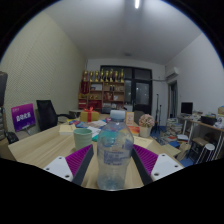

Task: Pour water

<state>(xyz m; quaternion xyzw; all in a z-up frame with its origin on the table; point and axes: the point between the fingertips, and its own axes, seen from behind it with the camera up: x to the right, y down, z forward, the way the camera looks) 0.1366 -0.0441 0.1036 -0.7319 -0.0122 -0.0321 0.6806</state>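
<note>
A clear plastic water bottle (114, 155) with a pale blue cap stands upright between my fingers, its label facing me. My gripper (113, 172) is shut on it, both purple pads (84, 160) pressing on its sides. The bottle's base is hidden below the fingers, so I cannot tell if it rests on the wooden table (40, 145). A green cup (82, 137) stands on the table just beyond the left finger.
Beyond the cup lie a yellow box (66, 128) and a red item (90, 114). A black chair (45, 113) and a purple sign (22, 118) stand to the left. Shelves (105, 90) line the far wall, and a cluttered desk (195, 125) is on the right.
</note>
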